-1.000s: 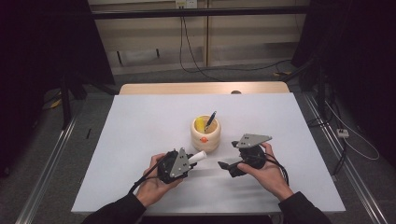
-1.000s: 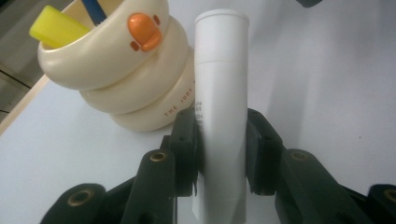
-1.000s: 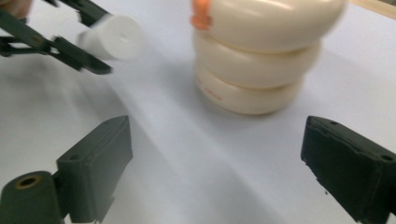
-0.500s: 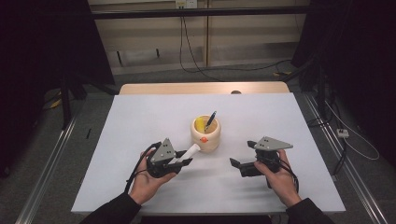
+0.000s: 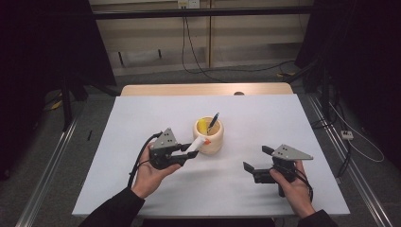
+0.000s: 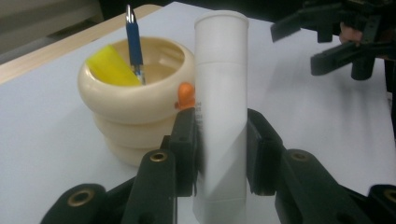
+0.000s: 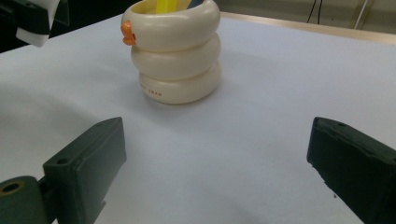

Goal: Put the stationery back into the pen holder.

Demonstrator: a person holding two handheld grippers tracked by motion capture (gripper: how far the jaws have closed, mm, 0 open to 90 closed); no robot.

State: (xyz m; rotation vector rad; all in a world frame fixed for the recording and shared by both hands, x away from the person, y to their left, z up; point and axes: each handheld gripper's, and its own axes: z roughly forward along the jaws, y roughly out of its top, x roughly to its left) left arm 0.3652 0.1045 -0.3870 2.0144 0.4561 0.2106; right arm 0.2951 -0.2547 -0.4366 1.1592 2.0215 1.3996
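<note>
On the white table, just left of the cream ringed pot, the left gripper held a white tube clamped between its two black jaws, which pressed on the tube's sides a little below its middle. In the left gripper view the tube stood upright between the pads, its open top rising above the pot's rim, and it sat just beside the pot, close to a small orange knob on the pot's side; whether tube and pot touched could not be told. Inside the pot leaned a blue pen and a yellow piece. The right gripper lay well apart from the pot, toward the right near edge of the table, its jaws spread wide with nothing between them. In the right gripper view those jaws framed bare table, and the pot stood farther off, with the tube's end at the upper left corner
</note>
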